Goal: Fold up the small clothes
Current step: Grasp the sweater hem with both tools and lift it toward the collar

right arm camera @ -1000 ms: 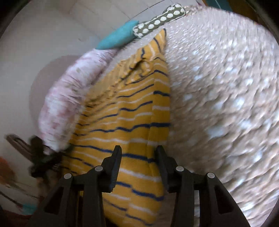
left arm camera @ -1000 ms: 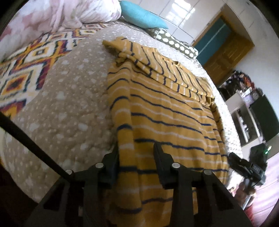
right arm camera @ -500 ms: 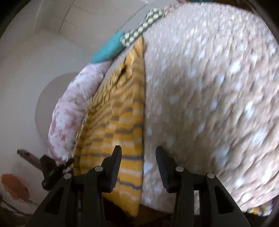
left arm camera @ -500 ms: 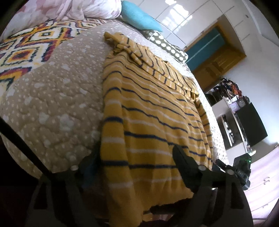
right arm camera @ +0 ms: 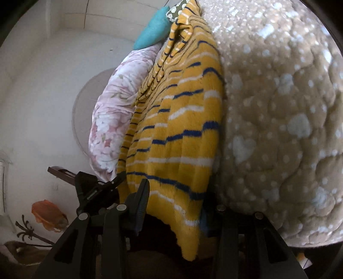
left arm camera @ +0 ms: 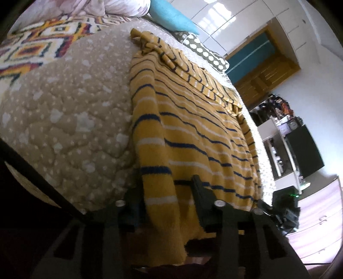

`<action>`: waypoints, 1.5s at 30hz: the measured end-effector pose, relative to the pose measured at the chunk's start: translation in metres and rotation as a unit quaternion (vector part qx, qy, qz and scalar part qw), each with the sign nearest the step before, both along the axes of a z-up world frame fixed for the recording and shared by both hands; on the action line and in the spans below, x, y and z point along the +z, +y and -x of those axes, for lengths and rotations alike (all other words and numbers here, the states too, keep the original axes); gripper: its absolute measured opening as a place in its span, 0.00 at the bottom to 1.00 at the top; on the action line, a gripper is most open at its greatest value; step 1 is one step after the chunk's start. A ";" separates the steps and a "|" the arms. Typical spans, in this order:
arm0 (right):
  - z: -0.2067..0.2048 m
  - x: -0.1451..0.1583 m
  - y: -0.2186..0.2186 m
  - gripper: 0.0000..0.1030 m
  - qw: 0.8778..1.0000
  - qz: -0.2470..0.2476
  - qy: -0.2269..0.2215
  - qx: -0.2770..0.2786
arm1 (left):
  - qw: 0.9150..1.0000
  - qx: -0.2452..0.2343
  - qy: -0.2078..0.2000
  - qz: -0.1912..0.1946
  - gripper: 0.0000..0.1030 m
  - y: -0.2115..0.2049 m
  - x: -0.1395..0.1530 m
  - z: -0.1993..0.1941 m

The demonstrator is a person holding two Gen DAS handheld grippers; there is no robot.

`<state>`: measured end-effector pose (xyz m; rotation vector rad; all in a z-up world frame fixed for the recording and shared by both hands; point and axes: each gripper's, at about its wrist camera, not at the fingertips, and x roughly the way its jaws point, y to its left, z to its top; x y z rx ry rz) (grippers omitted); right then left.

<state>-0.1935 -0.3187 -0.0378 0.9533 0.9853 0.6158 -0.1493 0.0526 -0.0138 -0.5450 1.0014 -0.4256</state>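
The left gripper [left arm camera: 167, 199] sat at the near edge of the bed, its jaws spread wide on either side of the sweater's [left arm camera: 193, 133] hanging corner, the cloth lying between them but not pinched. The right gripper [right arm camera: 173, 201] stood likewise at the other near corner, jaws apart with a fold of the sweater [right arm camera: 182, 133] drooping between them; its right finger was mostly hidden behind the cloth, so whether it touched could not be told. In the right wrist view the left gripper [right arm camera: 100, 188] showed as a dark shape just beside the sweater's far hem corner. The sweater, yellow with navy and white stripes, lay spread lengthwise on the beige spotted quilt [left arm camera: 64, 111], its lower hem spilling over the bed's edge toward both cameras. A sleeve lay folded across the upper body of the garment, bunched toward the far end. Past the sweater, in the left wrist view, a patterned blanket [left arm camera: 32, 47] with orange and dark diamonds lay on the quilt to the left, and a floral duvet [right arm camera: 113, 111] was heaped beside it. Farther still were a teal pillow [left arm camera: 171, 17] and a dotted cushion [left arm camera: 203, 51] at the head of the bed, then a wooden door [left arm camera: 263, 75] and white wall.
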 end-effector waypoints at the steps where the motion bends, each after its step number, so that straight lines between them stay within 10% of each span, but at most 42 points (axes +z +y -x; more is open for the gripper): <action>1: 0.002 0.000 0.001 0.43 1.000 0.003 0.001 0.003 | 1.000 -0.003 0.000 0.007 0.49 -0.001 0.000 0.001; 7: -0.003 0.002 0.019 0.43 0.999 0.033 0.005 0.031 | 1.000 -0.020 -0.004 -0.022 0.56 -0.016 0.003 0.003; 11: -0.005 0.003 0.026 0.38 0.998 0.048 0.008 0.039 | 0.999 -0.003 0.020 -0.045 0.12 -0.013 0.004 0.001; 13: -0.006 0.004 0.030 0.09 0.997 0.065 0.014 0.044 | 0.999 0.014 0.030 -0.009 0.09 -0.003 0.007 0.002; 25: 0.029 0.061 0.023 0.07 0.989 0.112 -0.059 0.074 | 0.999 0.017 -0.046 -0.024 0.07 0.011 0.066 0.035; 35: -0.102 0.137 0.008 0.07 0.976 0.148 -0.157 -0.001 | 0.989 0.052 -0.125 -0.061 0.07 -0.006 0.123 -0.126; 45: -0.277 0.107 -0.007 0.09 0.975 0.181 -0.075 -0.100 | 0.985 0.061 -0.023 -0.158 0.08 -0.044 0.083 -0.327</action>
